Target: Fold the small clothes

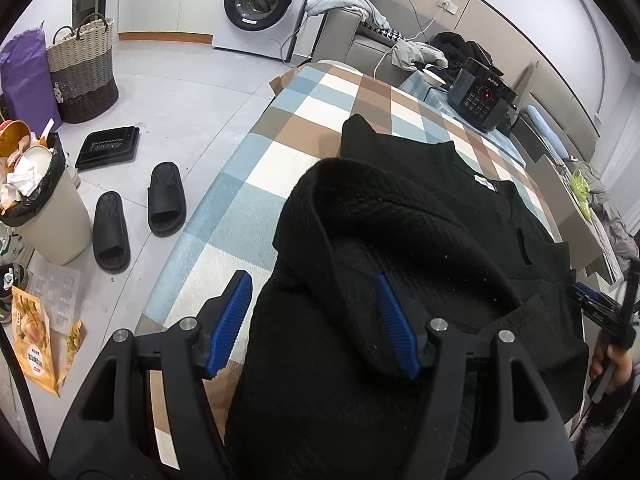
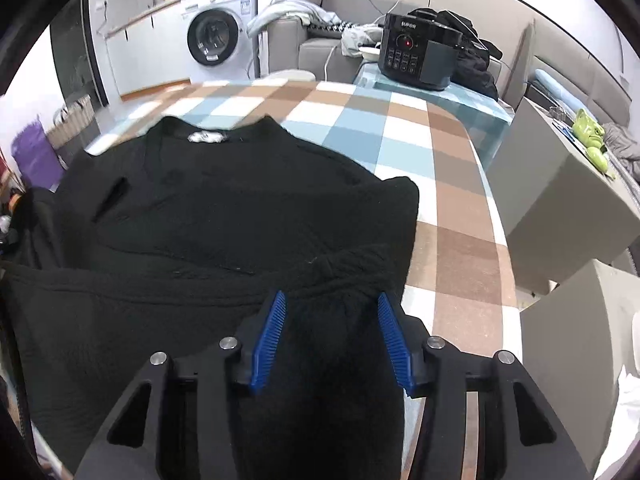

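Blue-padded jaws of the left gripper (image 1: 316, 324) stand wide apart, with a humped fold of the black sweater (image 1: 420, 240) lying between them; the pads do not pinch it, so nothing is held. On the right gripper (image 2: 332, 336) the jaws are also parted, with cloth bunched between them and loose against the pads; whether it is truly gripped I cannot tell, though it looks free.

The sweater lies on the checked table (image 2: 400, 128), partly folded, with its lower part doubled up toward the chest. Its collar and white label (image 2: 206, 137) point away from the person, toward the far edge and the cooker (image 2: 416, 54). Its long axis runs near to far, from the hem by the grippers to the collar.

The likely risk is that the thick knit springs back once left alone, so the raised hump on the left side slumps and skews the fold. The nearest cloth hangs close to the table's front edge and could drag the bundle off.
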A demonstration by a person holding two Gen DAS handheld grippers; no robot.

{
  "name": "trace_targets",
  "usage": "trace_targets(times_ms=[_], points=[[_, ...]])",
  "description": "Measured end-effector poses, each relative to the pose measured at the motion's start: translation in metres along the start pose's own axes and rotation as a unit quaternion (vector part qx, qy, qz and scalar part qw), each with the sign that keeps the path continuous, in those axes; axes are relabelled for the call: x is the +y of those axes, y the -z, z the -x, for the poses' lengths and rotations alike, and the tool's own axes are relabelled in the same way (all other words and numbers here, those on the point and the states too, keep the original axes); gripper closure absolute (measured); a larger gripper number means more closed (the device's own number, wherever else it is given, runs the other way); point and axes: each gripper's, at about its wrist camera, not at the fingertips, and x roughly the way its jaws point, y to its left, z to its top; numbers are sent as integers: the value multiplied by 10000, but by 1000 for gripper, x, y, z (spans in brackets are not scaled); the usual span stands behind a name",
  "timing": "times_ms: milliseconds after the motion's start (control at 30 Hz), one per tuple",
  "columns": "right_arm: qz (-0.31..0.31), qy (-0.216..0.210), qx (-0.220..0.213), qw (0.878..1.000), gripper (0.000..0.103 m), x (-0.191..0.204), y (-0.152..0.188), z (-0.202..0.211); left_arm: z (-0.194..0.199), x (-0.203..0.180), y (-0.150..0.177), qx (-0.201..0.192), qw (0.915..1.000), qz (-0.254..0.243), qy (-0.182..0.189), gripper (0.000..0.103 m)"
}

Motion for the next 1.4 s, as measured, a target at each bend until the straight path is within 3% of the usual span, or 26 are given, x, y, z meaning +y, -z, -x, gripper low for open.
trace_targets(times_ms=[133, 167, 200, 233, 333, 467, 633, 733, 800, 900, 1033, 1167, 1267, 1400], points=[[-29, 262, 103, 9996, 54, 0, -2, -17, 1, 1, 4, 33, 10000, 0, -10, 41], [-74, 255, 107, 9996, 60, -2, -2, -18, 1, 1, 4, 33, 10000, 1, -18, 41], [-115, 254, 96, 9996, 77, -3, -2, -18, 1, 1, 4, 28, 10000, -2, -17, 41], [-144, 290, 82, 9994, 85, -5, -2, -18, 1, 1, 4, 31, 10000, 2, -17, 41], [-187, 155, 62, 9997, 96, -9, -1, -16, 1, 3, 7, 63, 10000, 36, -19, 41], [-366, -128, -219, 9990, 98, -16, 0, 3, 4, 4, 9, 61, 10000, 27, -34, 41], [-824, -895, -1079, 9867, 98, -38, -2, 52, 9, 9, 7, -10, 9999, 82, -67, 41], [-1203, -983, -1503, 9764, 98, -60, -4, 73, 14, 13, 4, -84, 9998, 146, -64, 41], [-1504, -885, -1547, 9724, 98, -77, -5, 73, 18, 15, 2, -148, 9997, 195, -26, 41], [-2021, -771, -1203, 9689, 98, -99, -3, 50, 19, 15, -2, -162, 9996, 217, 6, 41], [-2261, -695, -853, 9679, 98, -103, -2, 18, 20, 14, -4, -177, 9995, 260, 47, 41], [-2398, -643, -713, 9661, 97, -106, -6, 2, 37, 11, -9, -439, 9985, 244, 239, 41], [-2489, -593, -561, 9651, 97, -107, -9, -6, 43, 11, -13, -567, 9979, 223, 229, 34], [-2496, -641, -480, 9650, 97, -106, -10, -9, 27, 8, -19, -392, 9992, 45, 81, 34]])
